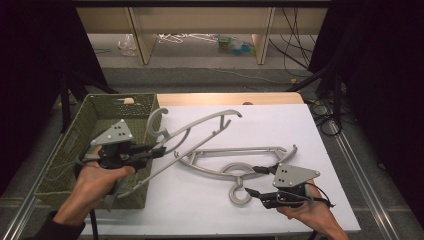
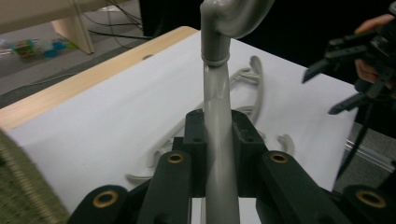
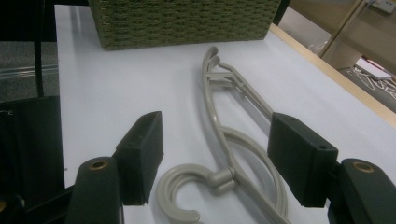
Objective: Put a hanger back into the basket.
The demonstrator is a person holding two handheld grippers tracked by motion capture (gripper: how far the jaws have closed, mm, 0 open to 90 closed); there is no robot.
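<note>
Nearest, the right tool (image 1: 256, 181) gapes wide around the hook of a grey plastic hanger lying flat (image 1: 235, 167) on the white surface (image 1: 280, 125). Beyond, the left tool (image 1: 159, 149) is clamped on a second grey plastic hanger, lifted (image 1: 190, 135) beside the green woven basket (image 1: 95, 122). Its long arm may snag the basket rim and twist loose. No readable writing anywhere.
</note>
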